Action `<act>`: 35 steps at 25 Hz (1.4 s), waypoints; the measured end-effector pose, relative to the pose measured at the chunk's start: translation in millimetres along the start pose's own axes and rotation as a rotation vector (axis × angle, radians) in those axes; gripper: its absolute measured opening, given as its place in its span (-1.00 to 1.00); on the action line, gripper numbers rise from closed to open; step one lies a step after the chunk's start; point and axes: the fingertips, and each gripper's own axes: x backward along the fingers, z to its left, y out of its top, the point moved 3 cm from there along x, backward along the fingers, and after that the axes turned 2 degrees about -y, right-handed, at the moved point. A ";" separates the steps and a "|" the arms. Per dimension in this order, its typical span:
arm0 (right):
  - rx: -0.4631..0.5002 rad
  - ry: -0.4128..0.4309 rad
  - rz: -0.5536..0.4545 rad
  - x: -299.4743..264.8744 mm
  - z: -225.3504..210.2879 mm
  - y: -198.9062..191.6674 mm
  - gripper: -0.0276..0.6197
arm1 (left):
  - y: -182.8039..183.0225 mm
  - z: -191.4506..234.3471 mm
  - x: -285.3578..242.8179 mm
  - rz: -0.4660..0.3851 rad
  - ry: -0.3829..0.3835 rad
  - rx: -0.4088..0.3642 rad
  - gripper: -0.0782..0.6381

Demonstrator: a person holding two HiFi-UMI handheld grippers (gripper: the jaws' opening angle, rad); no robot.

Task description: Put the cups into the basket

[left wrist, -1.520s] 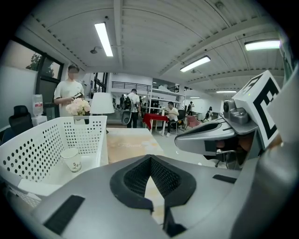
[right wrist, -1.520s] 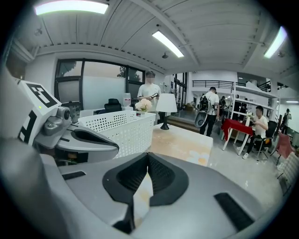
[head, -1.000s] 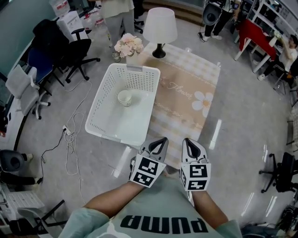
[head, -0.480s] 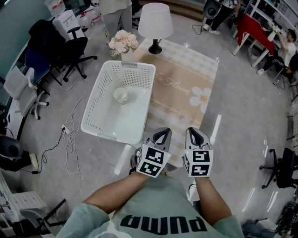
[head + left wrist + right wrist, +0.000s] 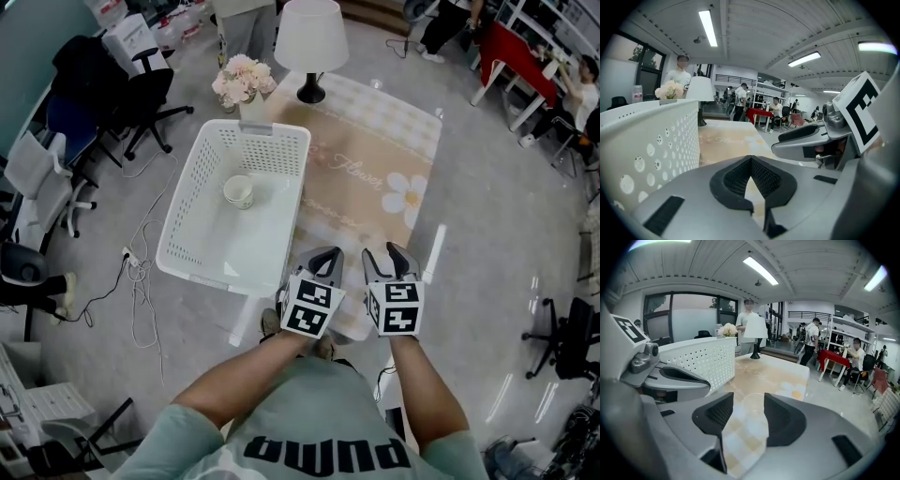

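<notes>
Two grippers point(image 5: 323, 255) point(image 5: 389, 253) hide the tablecloth's point(image 5: 366, 159) near edge.

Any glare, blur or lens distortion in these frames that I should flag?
Head view: sharp, evenly lit, with bright streaks of glare on the glossy floor; edges bend. Left gripper view: heavy fisheye, dark corners, the basket looms close and slightly soft. Right gripper view: same fisheye vignette, ceiling light blown out.

Basket point(image 5: 183, 220), white: one. Cup point(image 5: 238, 191) inside: one. Lamp point(image 5: 310, 36): one. Flower bunch point(image 5: 236, 78): one. Checked cloth point(image 5: 370, 169): one. Tongs, two: left tongs point(image 5: 322, 261), right tongs point(image 5: 391, 258).
</notes>
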 end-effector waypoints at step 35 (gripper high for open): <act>0.047 -0.024 0.189 -83.0 -17.7 -45.5 0.05 | -16.1 3.5 -23.9 0.094 -0.029 0.107 -0.75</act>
